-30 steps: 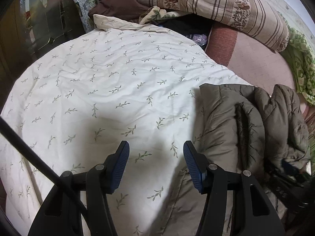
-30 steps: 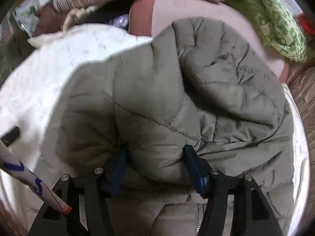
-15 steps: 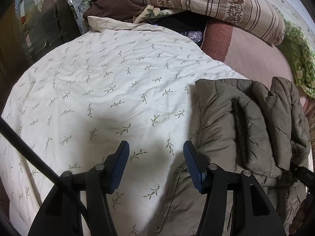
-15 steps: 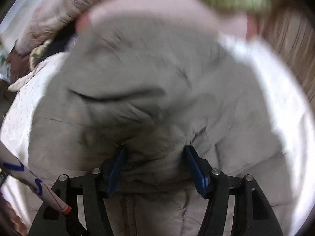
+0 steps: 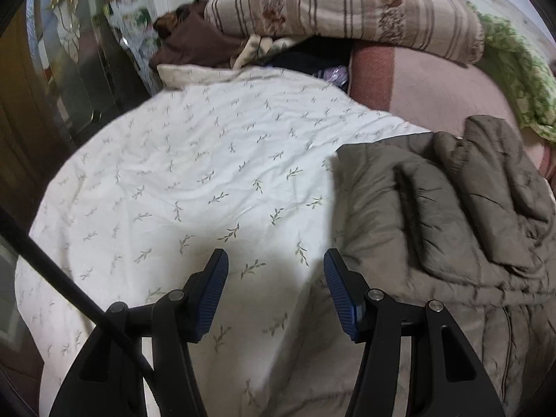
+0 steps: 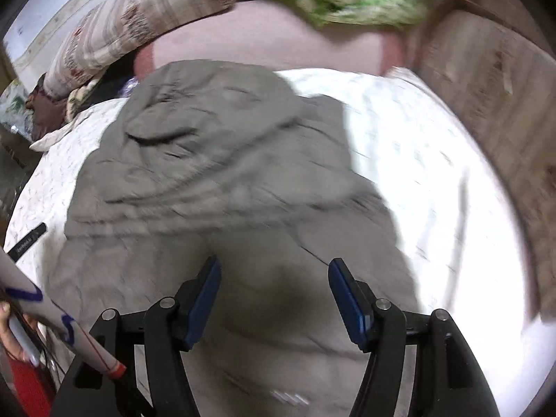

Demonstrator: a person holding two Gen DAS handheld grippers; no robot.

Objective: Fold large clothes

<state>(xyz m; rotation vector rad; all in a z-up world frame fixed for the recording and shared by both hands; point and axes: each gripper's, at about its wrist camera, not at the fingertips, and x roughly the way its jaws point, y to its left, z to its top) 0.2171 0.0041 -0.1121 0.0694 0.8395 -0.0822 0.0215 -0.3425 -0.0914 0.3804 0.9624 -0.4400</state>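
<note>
An olive-grey quilted jacket (image 5: pixel 434 208) lies bunched in folds on a cream quilt with a leaf print (image 5: pixel 173 173), at the right of the left wrist view. My left gripper (image 5: pixel 276 267) hovers open over the quilt just left of the jacket's edge, with nothing between its blue pads. In the right wrist view the jacket (image 6: pixel 208 173) fills the middle, blurred by motion. My right gripper (image 6: pixel 274 274) stands open above it, and its pads press on no fabric.
A striped pillow (image 5: pixel 347 7), brown clothes (image 5: pixel 194 41) and a green blanket (image 5: pixel 514 69) are piled at the bed's far end on a pink sheet (image 5: pixel 434 87). A wooden panel (image 6: pixel 486 87) runs along the right. A hand (image 6: pixel 14 340) shows at the lower left.
My right gripper let go of the jacket fold it pinched and swung away to the right and up. The folded part now lies on the jacket. The left gripper drifted slightly, still open.
</note>
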